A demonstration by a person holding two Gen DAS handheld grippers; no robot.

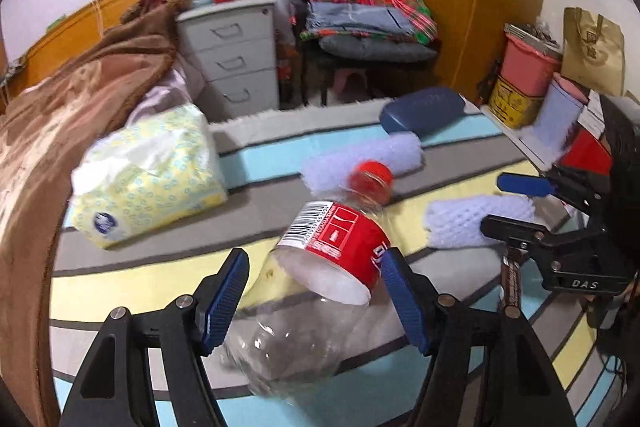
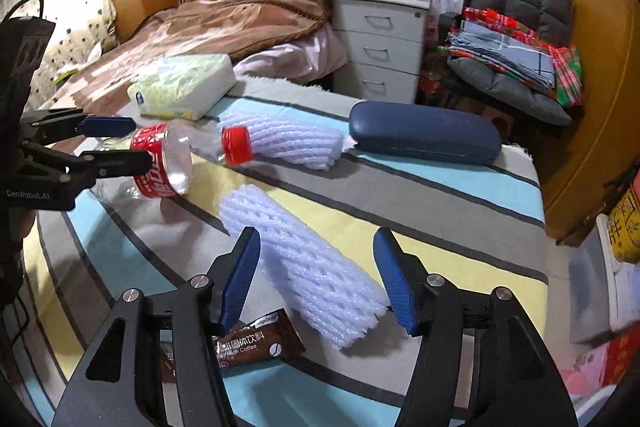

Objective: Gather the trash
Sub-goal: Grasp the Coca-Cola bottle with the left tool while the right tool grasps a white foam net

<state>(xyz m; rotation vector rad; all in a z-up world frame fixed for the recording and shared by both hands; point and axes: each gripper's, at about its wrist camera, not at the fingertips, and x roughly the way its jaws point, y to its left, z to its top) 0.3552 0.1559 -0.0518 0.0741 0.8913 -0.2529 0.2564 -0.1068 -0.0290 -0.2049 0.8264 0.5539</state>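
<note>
Right wrist view: the nearer foam net sleeve [image 2: 312, 267] lies on the striped rug [image 2: 440, 187], directly ahead of your right gripper [image 2: 316, 279] and partly between its blue pads. Its long axis runs diagonally — far end toward the plastic bottle [image 2: 164, 163], near end toward the right-hand pad — so it sits askew to the closing line. The jaws stand wide and neither pad touches the foam. Roll the wrist, in my judgement, until the pads face the sleeve's long sides before you close.

A coffee sachet [image 2: 256, 343] lies flat just below the left-hand pad, beside the sleeve. A second foam sleeve [image 2: 288, 143] rests beyond the bottle's red cap, with a blue glasses case [image 2: 424, 139] past it and a tissue pack [image 2: 184, 87] behind the bottle.

Your left gripper [image 1: 312, 299] is the nearer hand for the bottle [image 1: 320, 267]: the clear body lies between its pads, cap pointing away. One pad touches the label; the other stands clear, so nothing is gripped.

Only the right wrist view shows the sachet's face and the sleeve's full length. Only the left wrist view shows the gap beside the bottle.
</note>
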